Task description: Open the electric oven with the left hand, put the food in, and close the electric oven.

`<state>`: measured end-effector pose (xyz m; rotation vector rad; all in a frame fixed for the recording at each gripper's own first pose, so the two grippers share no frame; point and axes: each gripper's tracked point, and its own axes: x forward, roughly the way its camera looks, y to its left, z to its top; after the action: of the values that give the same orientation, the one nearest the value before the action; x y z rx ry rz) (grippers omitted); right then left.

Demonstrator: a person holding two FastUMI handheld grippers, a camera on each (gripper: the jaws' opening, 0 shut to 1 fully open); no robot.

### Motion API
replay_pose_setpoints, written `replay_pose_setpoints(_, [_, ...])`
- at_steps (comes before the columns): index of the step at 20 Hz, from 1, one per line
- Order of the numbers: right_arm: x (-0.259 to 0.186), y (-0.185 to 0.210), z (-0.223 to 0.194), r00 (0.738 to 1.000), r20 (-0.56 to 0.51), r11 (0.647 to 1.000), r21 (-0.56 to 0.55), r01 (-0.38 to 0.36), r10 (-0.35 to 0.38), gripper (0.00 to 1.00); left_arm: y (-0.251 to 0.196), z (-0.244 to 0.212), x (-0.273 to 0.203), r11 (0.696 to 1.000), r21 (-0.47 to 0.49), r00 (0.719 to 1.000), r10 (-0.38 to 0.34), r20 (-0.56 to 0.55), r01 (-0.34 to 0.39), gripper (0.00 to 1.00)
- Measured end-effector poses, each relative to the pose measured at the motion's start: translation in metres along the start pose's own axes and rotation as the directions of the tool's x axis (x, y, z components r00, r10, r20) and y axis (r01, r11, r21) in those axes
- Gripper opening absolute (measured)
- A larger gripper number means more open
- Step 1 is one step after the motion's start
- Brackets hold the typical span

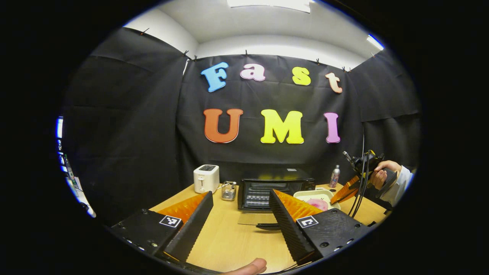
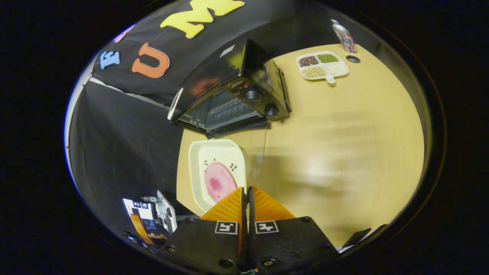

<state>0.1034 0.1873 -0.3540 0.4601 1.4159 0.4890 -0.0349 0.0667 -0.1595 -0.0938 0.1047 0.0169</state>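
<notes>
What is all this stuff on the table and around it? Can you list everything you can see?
Electric oven: one, black, back middle of the table, door open.
Food tray: one, cream, holding a pink slice of food, held at its rim in front of the oven.
Toaster: one, white, left of the oven.
Glass jar: one, clear, between toaster and oven.
Divided dish: one, white, four compartments of grains, right of the oven.
Bottle: one, silver with a pinkish label, back right.
Table: one, light wood.
Left gripper: open, hovering before the oven.
Right gripper: shut on the food tray.
Hand: one, white sleeve, holding the right gripper.
</notes>
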Motion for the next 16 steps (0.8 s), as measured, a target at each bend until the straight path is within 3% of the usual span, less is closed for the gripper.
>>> replay_pose_setpoints(3, [0.037, 0.029, 0.007, 1.0, 0.019, 0.999, 0.052, 0.003, -0.004, 0.04, 0.014, -0.005, -0.001, 1.0, -0.015, 1.0, 0.001, 0.0, -0.001, 0.94])
replay_pose_setpoints(8, [0.1, 0.05, 0.035, 0.988, 0.129, 0.977, 0.207, 0.053, -0.081, 0.04, 0.033, -0.013, 0.001, 1.0, -0.016, 1.0, 0.005, 0.002, -0.005, 0.94])
replay_pose_setpoints(13, [0.139, 0.06, 0.075, 0.954, 0.286, 0.907, 0.42, -0.039, -0.091, 0.04, 0.052, -0.026, 0.003, 1.0, -0.01, 1.0, 0.018, -0.011, -0.018, 0.94])
replay_pose_setpoints(16, [0.151, 0.064, 0.095, 0.925, 0.363, 0.875, 0.477, -0.078, -0.115, 0.01, 0.064, -0.034, 0.005, 0.999, -0.018, 0.999, 0.035, -0.027, -0.036, 0.94])
